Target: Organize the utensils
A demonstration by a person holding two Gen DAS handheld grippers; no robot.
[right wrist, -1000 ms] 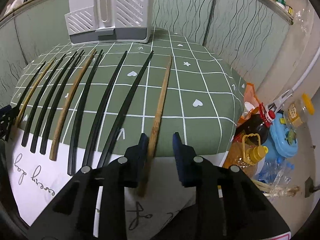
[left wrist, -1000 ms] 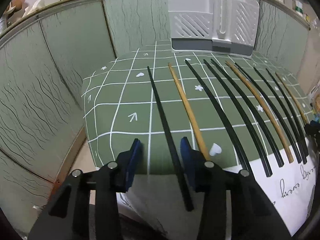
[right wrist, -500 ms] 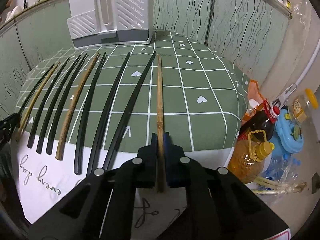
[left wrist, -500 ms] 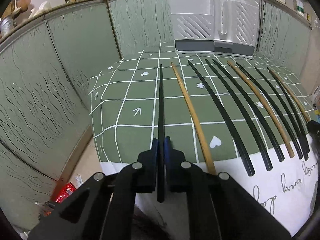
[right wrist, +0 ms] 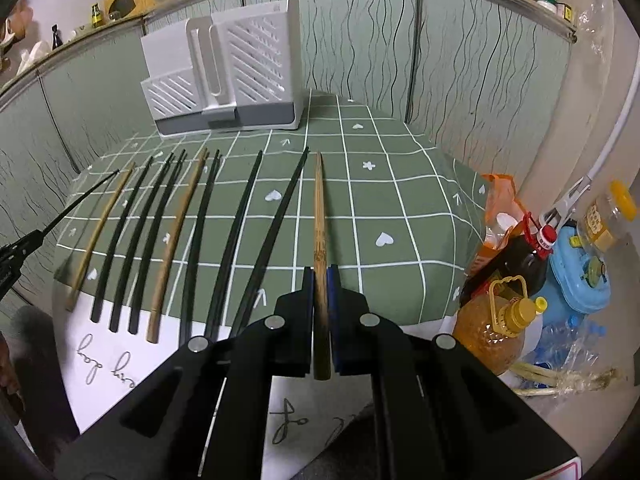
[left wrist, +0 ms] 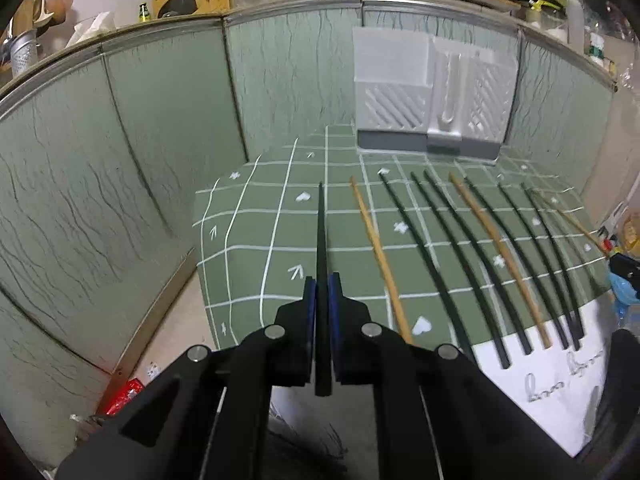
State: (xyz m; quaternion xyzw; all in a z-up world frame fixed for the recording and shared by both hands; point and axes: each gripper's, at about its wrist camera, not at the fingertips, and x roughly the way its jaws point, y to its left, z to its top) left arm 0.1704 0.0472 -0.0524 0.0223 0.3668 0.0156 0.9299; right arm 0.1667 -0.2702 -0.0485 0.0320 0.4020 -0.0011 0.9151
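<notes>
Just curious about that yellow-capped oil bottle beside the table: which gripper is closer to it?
Right. The right gripper, holding the bamboo chopstick, has the oil bottle just off its right side; the left gripper is at the row's far left end.

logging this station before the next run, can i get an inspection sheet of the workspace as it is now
Surface: green tablecloth with white grid, white lettered sheet along the near edge.
Job's things: white slatted plastic utensil holder at the back; loose row of black and wooden chopsticks on the cloth.
Clutter: amber oil bottle with yellow cap, blue plastic container beside the table.
Grippers: left tongs shut on a thin black chopstick; right tongs shut on a brown bamboo chopstick.
Cables: nothing seen.
Surroundings: green wavy-patterned wall panels, shelf of kitchenware above.
</notes>
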